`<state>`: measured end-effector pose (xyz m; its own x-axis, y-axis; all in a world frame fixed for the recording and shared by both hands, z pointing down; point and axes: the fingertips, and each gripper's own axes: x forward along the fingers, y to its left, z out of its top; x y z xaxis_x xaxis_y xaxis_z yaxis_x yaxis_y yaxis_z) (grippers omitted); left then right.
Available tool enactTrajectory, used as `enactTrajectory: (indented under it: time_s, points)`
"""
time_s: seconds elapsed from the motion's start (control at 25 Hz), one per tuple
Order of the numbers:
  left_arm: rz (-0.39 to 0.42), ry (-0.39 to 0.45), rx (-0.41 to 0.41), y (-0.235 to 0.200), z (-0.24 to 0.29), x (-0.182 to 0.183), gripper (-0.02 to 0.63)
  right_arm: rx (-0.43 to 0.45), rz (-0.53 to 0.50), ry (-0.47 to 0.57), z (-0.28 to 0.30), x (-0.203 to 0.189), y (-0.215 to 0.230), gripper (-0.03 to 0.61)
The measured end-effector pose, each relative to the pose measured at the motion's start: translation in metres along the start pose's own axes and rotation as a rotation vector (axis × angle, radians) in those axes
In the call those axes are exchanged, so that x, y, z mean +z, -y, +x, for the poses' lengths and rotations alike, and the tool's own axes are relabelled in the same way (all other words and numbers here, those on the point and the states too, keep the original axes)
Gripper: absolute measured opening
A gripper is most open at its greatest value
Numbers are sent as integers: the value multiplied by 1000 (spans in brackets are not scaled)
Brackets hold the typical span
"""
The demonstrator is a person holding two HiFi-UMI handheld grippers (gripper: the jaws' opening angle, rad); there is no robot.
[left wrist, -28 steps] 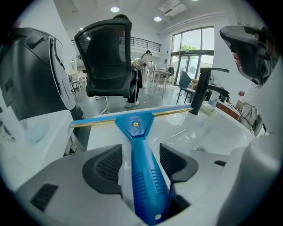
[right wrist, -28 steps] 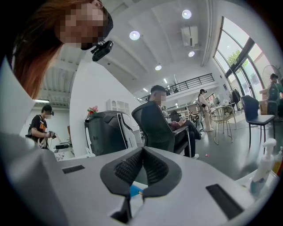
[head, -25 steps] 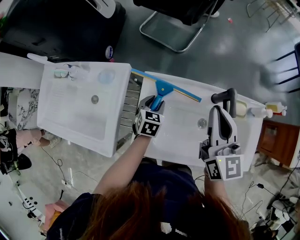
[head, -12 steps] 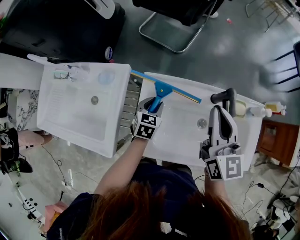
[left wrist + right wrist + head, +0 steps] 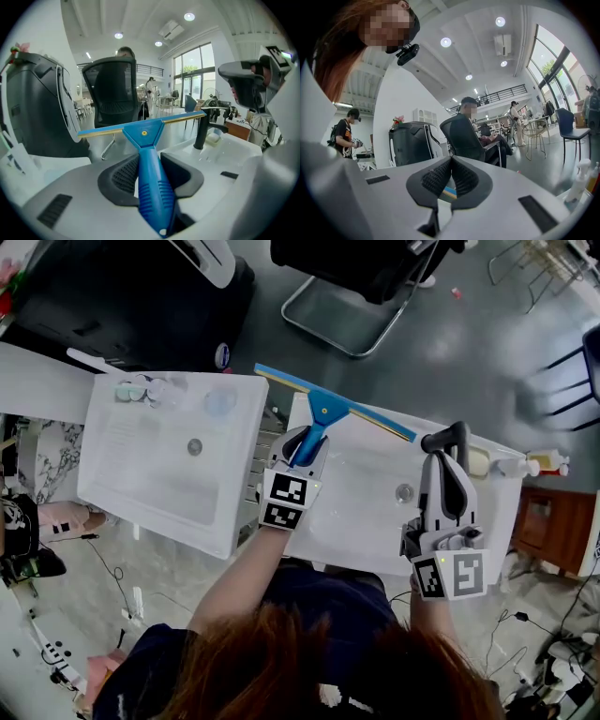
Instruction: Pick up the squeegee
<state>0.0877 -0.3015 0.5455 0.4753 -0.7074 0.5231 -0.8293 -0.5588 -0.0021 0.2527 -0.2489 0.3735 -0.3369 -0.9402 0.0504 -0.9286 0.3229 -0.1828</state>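
My left gripper is shut on the blue handle of the squeegee and holds it lifted off the right white sink. The long blue blade with its yellow edge runs crosswise beyond the jaws. In the left gripper view the squeegee handle sits clamped between the two dark pads of the left gripper, with the blade level ahead. My right gripper hovers over the right sink near the black faucet. In the right gripper view the right gripper has its pads together with nothing between them.
A second white sink with small bottles on its back rim stands to the left. A soap bottle and a spray bottle stand at the far right. Beyond the sinks are a black office chair and a dark machine.
My left gripper has lifted the squeegee off the sink's rim, so the blade now hangs higher and farther from me. The right gripper has stayed where it was.
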Motion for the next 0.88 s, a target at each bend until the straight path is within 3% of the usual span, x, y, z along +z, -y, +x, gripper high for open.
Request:
enactTrajectory:
  time_s: [0.32, 0.72, 0.88]
  points:
    - [-32, 175, 48, -21, -56, 65, 154, -28, -38, 59, -12, 26, -8, 15]
    - [1, 413, 65, -25, -135, 144, 153, -38, -87, 125, -25, 58, -26, 15]
    - [-29, 540, 82, -26, -164, 171, 154, -41, -114, 152, -30, 71, -36, 15]
